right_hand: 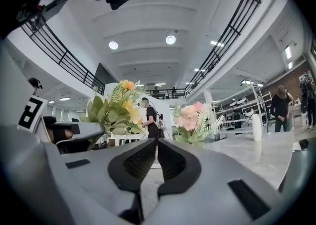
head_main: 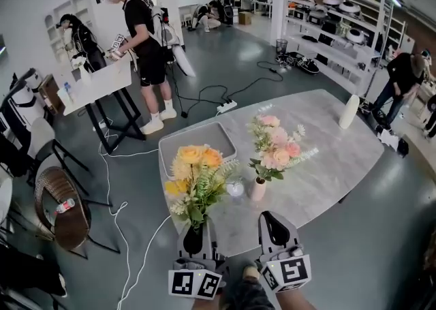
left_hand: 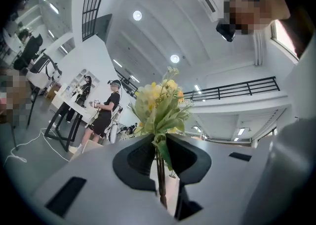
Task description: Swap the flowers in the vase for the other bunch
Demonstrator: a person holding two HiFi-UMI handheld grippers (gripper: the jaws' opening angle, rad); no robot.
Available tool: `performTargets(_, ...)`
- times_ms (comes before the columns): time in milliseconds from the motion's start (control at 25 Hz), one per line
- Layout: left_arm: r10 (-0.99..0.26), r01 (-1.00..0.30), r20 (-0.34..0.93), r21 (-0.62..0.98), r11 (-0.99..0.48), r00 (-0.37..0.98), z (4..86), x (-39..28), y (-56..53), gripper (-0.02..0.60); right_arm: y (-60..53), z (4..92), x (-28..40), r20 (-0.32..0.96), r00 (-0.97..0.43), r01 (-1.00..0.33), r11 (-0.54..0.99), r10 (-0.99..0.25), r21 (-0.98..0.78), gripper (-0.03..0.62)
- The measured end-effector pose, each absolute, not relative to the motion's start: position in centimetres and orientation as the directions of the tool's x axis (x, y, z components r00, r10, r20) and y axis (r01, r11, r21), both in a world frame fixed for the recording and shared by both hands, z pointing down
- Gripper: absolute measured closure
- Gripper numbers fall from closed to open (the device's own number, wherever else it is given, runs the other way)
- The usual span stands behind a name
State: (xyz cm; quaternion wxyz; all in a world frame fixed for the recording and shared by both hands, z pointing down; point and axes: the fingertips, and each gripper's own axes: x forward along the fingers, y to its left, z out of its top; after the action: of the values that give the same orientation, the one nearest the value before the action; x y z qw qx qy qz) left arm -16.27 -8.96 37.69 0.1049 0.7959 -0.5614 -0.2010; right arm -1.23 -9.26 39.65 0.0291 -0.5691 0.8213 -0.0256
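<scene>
Left gripper is clamped low on the stems of the yellow bunch, blooms up, at the near-left edge of the table. Looks parked clear of the vase, ready to drop in. Pink bunch sits in the vase mid-table, just right of the yellow. Right gripper is empty, jaws pinched nearly together, on the near side of the vase. My read: that's the free hand for pulling pink, but it must open first. Vase looks small and top-heavy, so it could tip on the pull.
</scene>
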Motion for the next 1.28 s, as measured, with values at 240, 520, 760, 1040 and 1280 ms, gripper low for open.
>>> performTargets(240,-0.923,-0.838,-0.226,0.393,-0.38,0.313,36.0,-15.9,-6.6,0.515,-6.6,38.3,-1.6,-0.023,-0.374,-0.924,0.375,-0.927,-0.075,0.562)
performTargets(520,-0.905,-0.827,-0.239,0.375,-0.419,0.351,34.3,-15.1,-3.6,0.515,-3.1,36.4,-1.7,-0.041,-0.399,-0.914,0.401,-0.916,-0.068,0.562)
performTargets(760,-0.903,-0.828,-0.246,0.367,-0.424,0.353,34.0,-15.1,-1.2,0.515,-0.7,36.0,-1.5,-0.053,-0.399,-0.913,0.402,-0.916,-0.074,0.562)
performTargets(1040,-0.903,-0.823,-0.233,0.376,-0.425,0.36,34.8,-14.7,1.4,0.515,1.5,35.7,-0.3,-0.054,-0.382,-0.919,0.385,-0.923,-0.081,0.562)
performTargets(1280,-0.9,-0.824,-0.228,0.366,-0.432,0.371,34.9,-14.1,3.1,0.515,3.2,36.3,1.0,-0.04,-0.361,-0.926,0.363,-0.932,-0.107,0.562)
